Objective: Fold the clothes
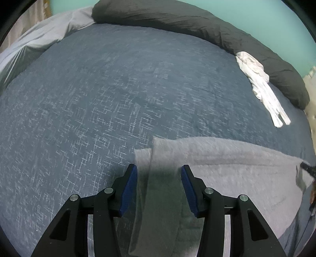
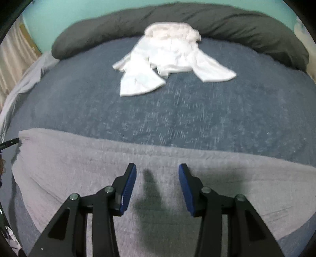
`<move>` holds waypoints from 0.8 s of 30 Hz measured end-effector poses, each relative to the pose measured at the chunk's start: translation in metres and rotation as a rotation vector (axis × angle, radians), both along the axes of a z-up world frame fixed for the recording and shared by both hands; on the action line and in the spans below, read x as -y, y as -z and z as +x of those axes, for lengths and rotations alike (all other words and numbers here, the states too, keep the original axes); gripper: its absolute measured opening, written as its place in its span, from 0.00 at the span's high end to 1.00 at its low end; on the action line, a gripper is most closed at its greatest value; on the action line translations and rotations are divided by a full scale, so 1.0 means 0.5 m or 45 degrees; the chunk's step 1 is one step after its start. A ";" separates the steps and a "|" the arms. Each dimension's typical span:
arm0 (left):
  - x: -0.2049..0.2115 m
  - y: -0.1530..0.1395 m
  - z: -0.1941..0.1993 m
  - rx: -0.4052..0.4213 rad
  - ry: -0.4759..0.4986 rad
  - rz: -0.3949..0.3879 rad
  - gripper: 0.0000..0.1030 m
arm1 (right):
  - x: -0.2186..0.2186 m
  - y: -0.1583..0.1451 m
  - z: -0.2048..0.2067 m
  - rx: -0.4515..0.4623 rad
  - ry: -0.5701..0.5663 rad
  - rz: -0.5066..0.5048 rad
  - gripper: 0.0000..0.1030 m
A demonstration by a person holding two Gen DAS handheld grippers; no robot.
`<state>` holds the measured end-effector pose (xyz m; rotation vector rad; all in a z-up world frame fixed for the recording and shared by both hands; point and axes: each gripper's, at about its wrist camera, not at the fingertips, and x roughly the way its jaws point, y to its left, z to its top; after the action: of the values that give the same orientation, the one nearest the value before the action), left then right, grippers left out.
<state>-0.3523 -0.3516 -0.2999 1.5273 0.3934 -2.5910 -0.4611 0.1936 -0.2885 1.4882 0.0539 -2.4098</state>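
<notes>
A grey towel (image 1: 227, 172) lies flat on the blue bedspread (image 1: 108, 94), folded with a doubled edge at its left end. My left gripper (image 1: 159, 171) hovers open over that left end, nothing between its fingers. In the right wrist view the same grey towel (image 2: 98, 164) spreads across the near part of the bed, and my right gripper (image 2: 157, 170) hangs open above its middle, casting a shadow on it. A crumpled white garment (image 2: 167, 57) lies farther back near the pillow; the left wrist view shows the white garment (image 1: 260, 85) at the far right.
A long dark grey pillow (image 2: 197, 21) runs along the head of the bed against a teal wall (image 2: 65, 13). A pale grey sheet (image 1: 39, 41) bunches at the far left. The other gripper's tip (image 2: 10, 142) shows at the towel's left edge.
</notes>
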 end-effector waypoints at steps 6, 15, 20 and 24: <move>-0.007 0.027 -0.013 0.021 0.014 -0.009 0.50 | 0.020 0.045 -0.006 0.015 -0.018 0.078 0.56; -0.023 0.030 -0.012 -0.017 0.035 -0.052 0.70 | 0.042 0.059 0.001 -0.067 -0.049 0.158 0.97; -0.017 0.021 -0.005 -0.044 0.044 -0.047 0.90 | 0.038 0.023 0.016 -0.156 -0.039 0.133 0.98; -0.019 0.009 -0.003 -0.060 0.050 -0.049 0.91 | 0.038 -0.006 0.019 -0.213 -0.021 0.111 0.98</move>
<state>-0.3537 -0.3423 -0.3045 1.4794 0.3185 -2.6522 -0.4514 0.1745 -0.2853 1.3122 0.2096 -2.5432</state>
